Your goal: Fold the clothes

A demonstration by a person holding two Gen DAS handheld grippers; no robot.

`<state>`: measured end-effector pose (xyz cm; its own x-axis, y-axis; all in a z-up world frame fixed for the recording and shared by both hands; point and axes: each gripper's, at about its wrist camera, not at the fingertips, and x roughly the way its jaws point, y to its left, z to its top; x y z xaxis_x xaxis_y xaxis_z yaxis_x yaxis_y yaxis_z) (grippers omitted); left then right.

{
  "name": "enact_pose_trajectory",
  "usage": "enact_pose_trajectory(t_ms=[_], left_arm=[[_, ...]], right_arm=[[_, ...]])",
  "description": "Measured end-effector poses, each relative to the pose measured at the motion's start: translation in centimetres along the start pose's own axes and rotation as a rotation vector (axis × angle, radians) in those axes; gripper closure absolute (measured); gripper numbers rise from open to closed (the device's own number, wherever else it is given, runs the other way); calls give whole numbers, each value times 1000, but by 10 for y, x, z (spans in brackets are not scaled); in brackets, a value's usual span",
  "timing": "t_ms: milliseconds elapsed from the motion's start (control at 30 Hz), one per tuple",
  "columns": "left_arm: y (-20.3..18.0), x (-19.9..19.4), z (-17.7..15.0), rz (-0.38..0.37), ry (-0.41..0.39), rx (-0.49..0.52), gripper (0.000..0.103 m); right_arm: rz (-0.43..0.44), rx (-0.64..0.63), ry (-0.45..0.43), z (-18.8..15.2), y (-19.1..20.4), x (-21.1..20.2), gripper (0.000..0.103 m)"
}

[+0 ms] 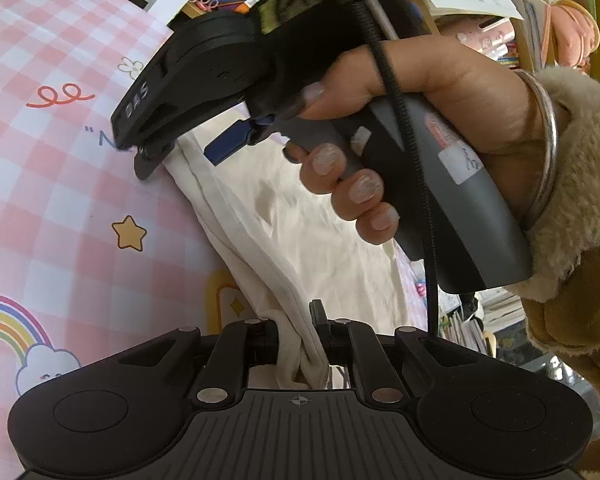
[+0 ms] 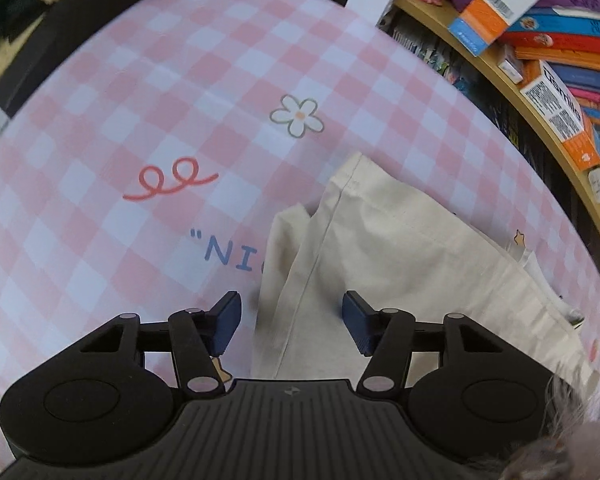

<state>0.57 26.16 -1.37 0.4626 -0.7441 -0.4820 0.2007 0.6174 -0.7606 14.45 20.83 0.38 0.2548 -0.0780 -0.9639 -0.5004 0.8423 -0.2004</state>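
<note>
Cream garment (image 2: 400, 248) is laid on the pink-checked surface (image 2: 180, 80), one hem bunched and clamped in the left gripper (image 1: 298, 344). The right gripper (image 2: 292, 320) is held above a second edge, fingers (image 2: 228, 320) half-spread, nothing yet pinched. If only the upper layer is caught, the fold may skew. The person's hand (image 1: 380, 128) is shown only in the left view; the bookshelf (image 2: 540, 80) is seen clearly only in the right.

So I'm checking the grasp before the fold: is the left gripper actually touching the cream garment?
Touching. The left wrist view shows the left gripper shut on a bunched edge of the cream garment.
</note>
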Motion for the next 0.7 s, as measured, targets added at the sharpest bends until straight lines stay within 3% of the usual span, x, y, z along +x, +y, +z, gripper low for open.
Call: enact_pose_trajectory(t_ms=[67, 100, 133, 233, 467, 700], left_arm=[[-3, 0, 0, -3, 2, 14, 93], [-5, 0, -1, -6, 4, 21, 93], [-6, 1, -1, -7, 5, 28, 93], [-12, 0, -1, -12, 5, 56, 93], [-38, -2, -2, -50, -9, 156, 93], [-68, 4, 2, -88, -8, 239, 93]], right_arm=[[-18, -12, 14, -1, 3, 3, 52], [-24, -14, 20, -1, 3, 4, 59], [-32, -15, 24, -1, 3, 4, 73], [-27, 11, 13, -3, -5, 0, 90], [51, 111, -85, -21, -42, -33, 93], [74, 187, -187, -47, -91, -69, 94]])
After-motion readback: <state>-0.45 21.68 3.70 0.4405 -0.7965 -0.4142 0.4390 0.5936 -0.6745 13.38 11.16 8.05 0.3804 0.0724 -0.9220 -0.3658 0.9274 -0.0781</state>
